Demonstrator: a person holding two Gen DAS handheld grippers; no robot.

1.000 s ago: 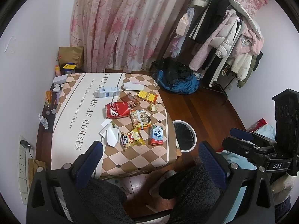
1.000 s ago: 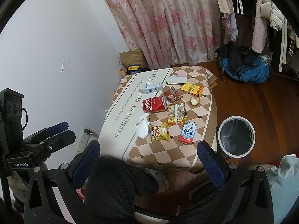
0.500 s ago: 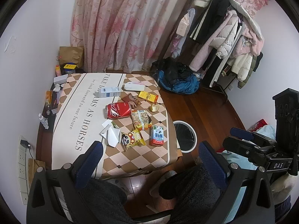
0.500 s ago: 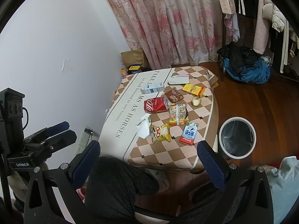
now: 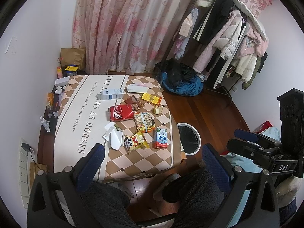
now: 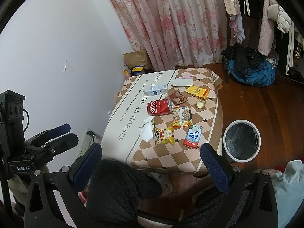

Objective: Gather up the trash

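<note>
Trash lies on a low checkered table: a red cola can on its side, a yellow panda snack bag, a red and blue drink carton, a noodle packet, crumpled white paper, a yellow box and a milk carton. A white bin with a black liner stands on the floor right of the table. My left gripper and right gripper are open, empty, well above and short of the table.
A pink flowered curtain hangs behind the table. A clothes rack and a blue and black heap are at the back right. A wall socket strip is at the left. My knees in dark trousers fill the foreground.
Both views have drifted very slightly; the table sits a little lower and further right in the right wrist view. Nothing on the table has moved. Both grippers stay open.
</note>
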